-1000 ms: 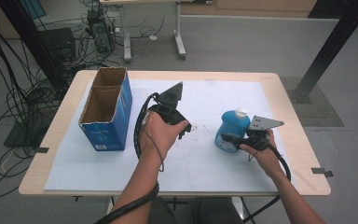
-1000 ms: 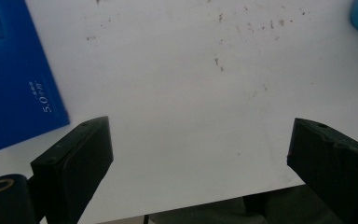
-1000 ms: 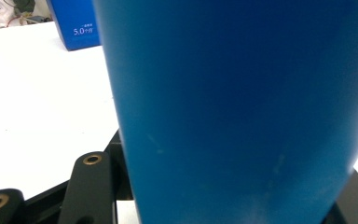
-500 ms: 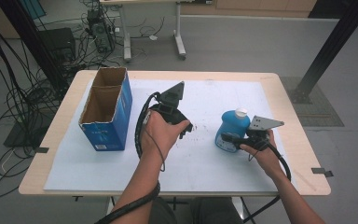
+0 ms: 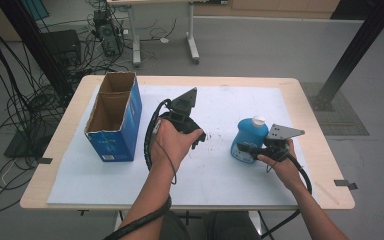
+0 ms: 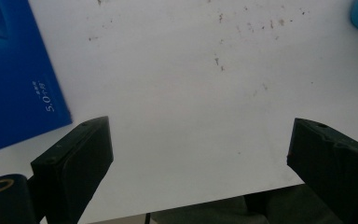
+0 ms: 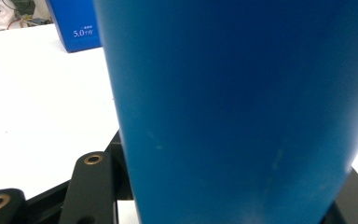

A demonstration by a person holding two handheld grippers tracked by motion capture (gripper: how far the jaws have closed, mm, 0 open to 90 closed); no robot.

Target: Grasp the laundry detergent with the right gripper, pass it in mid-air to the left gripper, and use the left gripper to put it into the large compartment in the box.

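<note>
Between the earlier frames and now we see almost nothing shift: both hands have kept their places. Our right claw (image 5: 244, 148) is clamped on the lower body of the blue detergent bottle (image 5: 249, 137), which stands upright on the right half of the bench (image 5: 300, 90). We judge the grasp settled and a lift next. Our left claw (image 6: 200, 163) gapes wide and empty over the white, speckled mat (image 5: 220, 175). The bottle is smooth, rounded plastic with a white cap; the open blue cardboard box (image 5: 114, 117) stands far left.
</note>
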